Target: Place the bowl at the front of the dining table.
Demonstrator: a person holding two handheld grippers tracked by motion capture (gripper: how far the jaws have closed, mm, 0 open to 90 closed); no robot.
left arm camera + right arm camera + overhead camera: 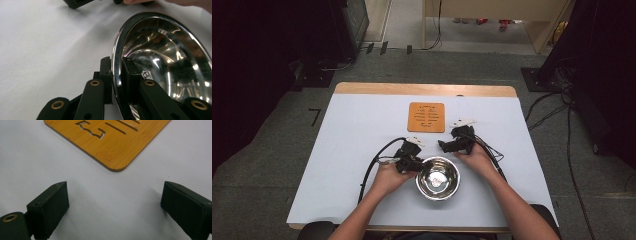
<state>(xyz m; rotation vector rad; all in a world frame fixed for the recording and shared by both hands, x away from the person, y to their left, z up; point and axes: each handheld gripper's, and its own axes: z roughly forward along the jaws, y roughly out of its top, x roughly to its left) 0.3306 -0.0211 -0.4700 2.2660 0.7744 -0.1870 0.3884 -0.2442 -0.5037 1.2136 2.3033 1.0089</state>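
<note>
Bowl (438,178): round, polished steel, mirror-bright inside, with a rolled rim; stood upright on the counter (352,150) near its front edge, between the person's two forearms. In the left gripper view the bowl (162,62) loomed large, its rim thin and gleaming, reflections streaked across the inner wall.

Left hand-held gripper (411,161): black, matte, with brass-coloured rivets; clamped on the bowl's left rim, one jaw outside the wall and one inside, as the left hand-held gripper (117,72) in its own view made plain. A black cable trailed from it in a curve over the counter.

Right hand-held gripper (443,145): same black make; jaws spread wide and holding nothing, low over bare counter just behind the bowl. In its own view the right hand-held gripper (115,202) faced a corner of the mat.

Mat (426,117): flat, square, rounded corners, orange-brown bamboo grain with cut slots (117,137); lay behind the bowl, apart from it.

Counter: smooth, pale, with a wooden rear edge.
</note>
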